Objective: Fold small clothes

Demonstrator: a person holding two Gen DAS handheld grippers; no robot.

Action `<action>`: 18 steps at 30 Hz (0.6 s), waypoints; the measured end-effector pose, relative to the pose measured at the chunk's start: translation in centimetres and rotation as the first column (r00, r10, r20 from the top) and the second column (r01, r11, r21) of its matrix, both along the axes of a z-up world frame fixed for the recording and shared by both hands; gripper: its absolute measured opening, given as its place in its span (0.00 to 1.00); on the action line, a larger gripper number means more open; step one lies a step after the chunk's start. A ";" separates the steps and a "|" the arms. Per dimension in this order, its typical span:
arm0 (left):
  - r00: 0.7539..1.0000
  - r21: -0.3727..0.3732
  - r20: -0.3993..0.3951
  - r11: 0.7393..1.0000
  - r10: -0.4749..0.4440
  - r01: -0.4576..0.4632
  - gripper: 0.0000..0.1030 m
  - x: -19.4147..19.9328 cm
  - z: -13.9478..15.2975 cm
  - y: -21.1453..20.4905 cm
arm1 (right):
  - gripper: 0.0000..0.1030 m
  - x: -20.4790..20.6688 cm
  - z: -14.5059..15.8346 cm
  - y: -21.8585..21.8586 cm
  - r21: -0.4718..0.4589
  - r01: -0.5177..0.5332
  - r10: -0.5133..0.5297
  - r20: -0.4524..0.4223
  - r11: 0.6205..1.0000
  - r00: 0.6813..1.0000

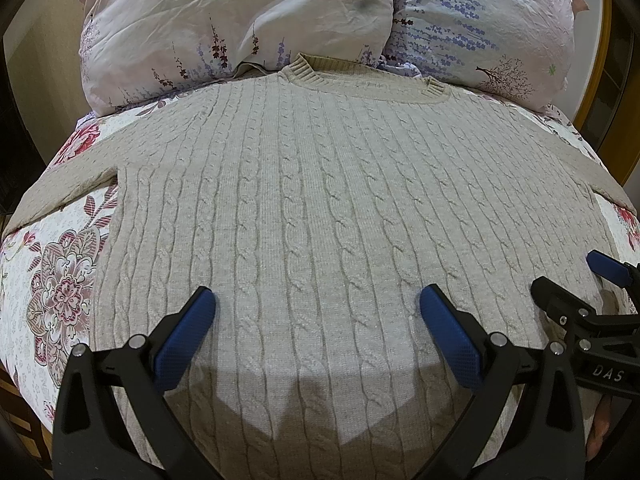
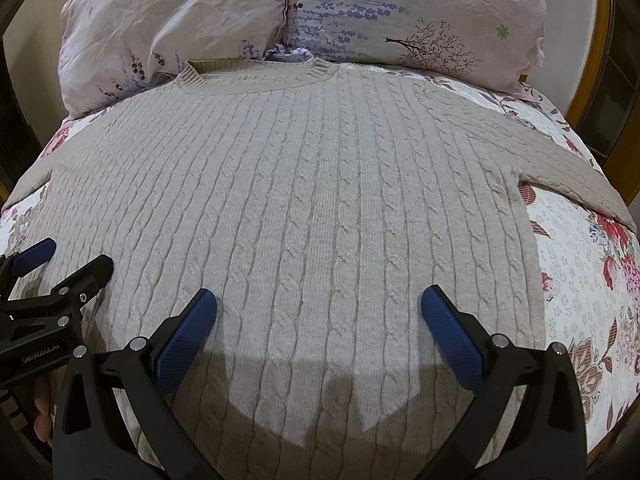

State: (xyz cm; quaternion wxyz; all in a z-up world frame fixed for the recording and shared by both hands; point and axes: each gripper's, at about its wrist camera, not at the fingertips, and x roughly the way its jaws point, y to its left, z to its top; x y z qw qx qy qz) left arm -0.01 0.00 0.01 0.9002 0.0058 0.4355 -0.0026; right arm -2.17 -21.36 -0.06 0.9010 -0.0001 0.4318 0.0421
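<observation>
Flat now: sweater (image 1: 320, 200) thick, limp, grippy knit. Both tongs, left (image 1: 318, 316) and right (image 2: 319, 316), wide open, empty. Pinch hem corners.

The left gripper (image 1: 318, 300) has two matte black, triangular plastic arms with cut-out windows, each ending in a blue finger pad (image 1: 188, 332) with a fine dimpled texture. Round silver rivets sit at the arm joints. The right gripper (image 2: 319, 300) is built the same way, with black arms, silver rivets and textured blue pads (image 2: 452, 332). Seen from the side, its black body carries white lettering reading "DAS". The left gripper's body shows small white print, too small to read. A bit of bare skin (image 2: 40, 404) shows at its handle.
</observation>
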 end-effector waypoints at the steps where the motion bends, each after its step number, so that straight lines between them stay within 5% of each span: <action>1: 1.000 0.000 0.000 1.000 0.000 0.000 0.98 0.0 0.0 0.0 | 0.99 0.2 0.0 0.1 0.000 0.000 0.000 0.000 1.000 1.000; 13: 1.000 0.002 -0.007 1.000 0.002 -0.002 0.98 0.1 0.0 0.0 | 0.99 0.6 0.0 -0.4 0.030 -0.069 0.070 -0.056 0.997 0.996; 15: 1.000 -0.002 -0.013 1.000 -0.001 0.001 0.98 0.0 0.3 0.3 | 0.99 1.2 0.9 -3.6 0.144 -0.047 0.053 -0.035 0.988 0.998; 18: 1.000 -0.003 -0.022 1.000 -0.014 0.014 0.98 0.5 0.5 0.4 | 0.98 2.6 3.4 -13.6 0.284 0.161 -0.181 0.045 0.945 0.982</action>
